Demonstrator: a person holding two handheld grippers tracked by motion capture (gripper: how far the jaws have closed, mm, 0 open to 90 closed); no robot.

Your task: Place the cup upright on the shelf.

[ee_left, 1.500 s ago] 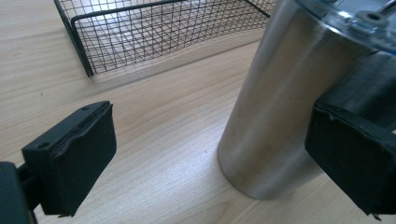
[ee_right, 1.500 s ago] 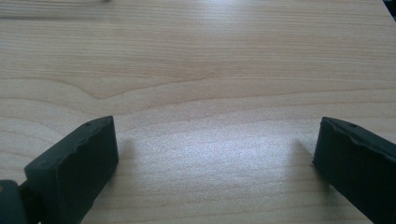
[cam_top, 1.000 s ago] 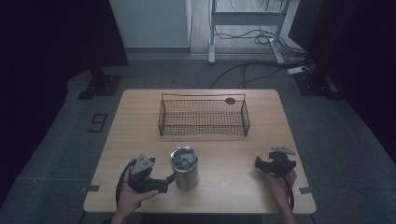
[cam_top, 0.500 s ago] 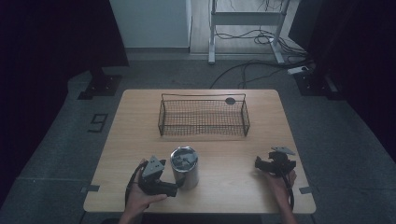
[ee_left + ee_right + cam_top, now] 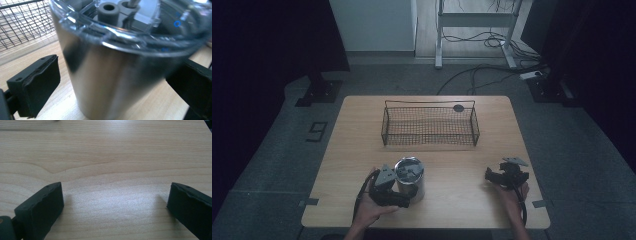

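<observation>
Since a second ago the left hand-held gripper [image 5: 404, 200] has closed in on the cup [image 5: 410, 176] — jaws apart, one on each side of it, with a gap on the left. On the surface [image 5: 362, 130] the basket [image 5: 430, 124] sits behind. Steel cup, clear lid, near front edge. Right hand-held gripper [image 5: 490, 176] rests apart — jaws wide over bare wood.

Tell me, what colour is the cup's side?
Shiny silver metal, under a clear lid. The cup shows best in the left gripper view.
</observation>
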